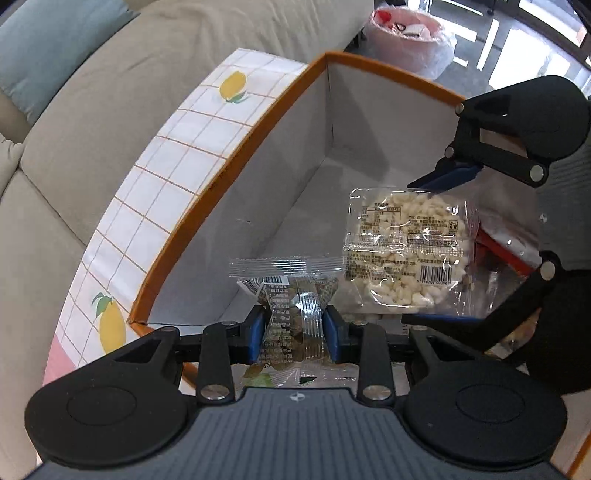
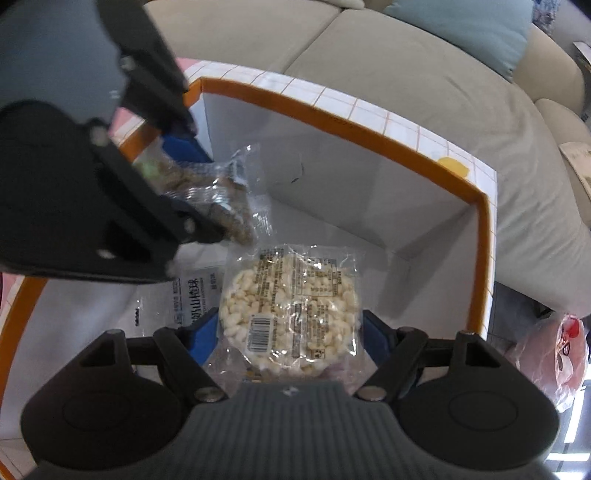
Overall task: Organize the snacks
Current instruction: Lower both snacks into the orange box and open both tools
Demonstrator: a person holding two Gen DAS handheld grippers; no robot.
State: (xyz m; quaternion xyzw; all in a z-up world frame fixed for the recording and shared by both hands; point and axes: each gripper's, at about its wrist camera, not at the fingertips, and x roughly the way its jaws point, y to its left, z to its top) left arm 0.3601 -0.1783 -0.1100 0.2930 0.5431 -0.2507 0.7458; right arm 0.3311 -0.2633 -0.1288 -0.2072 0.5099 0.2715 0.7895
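Observation:
A white box with an orange rim stands open below both grippers. My left gripper is shut on a clear packet of brown nut snack and holds it over the box; the same packet shows in the right wrist view. My right gripper has its blue pads on both sides of a round white puffed-rice cake in clear wrap and holds it over the box; it also shows in the left wrist view.
The box has a white grid pattern with lemons outside and rests against a beige sofa with a teal cushion. Other packets lie in the box, one white with print, one red. A pink bag stands on the floor.

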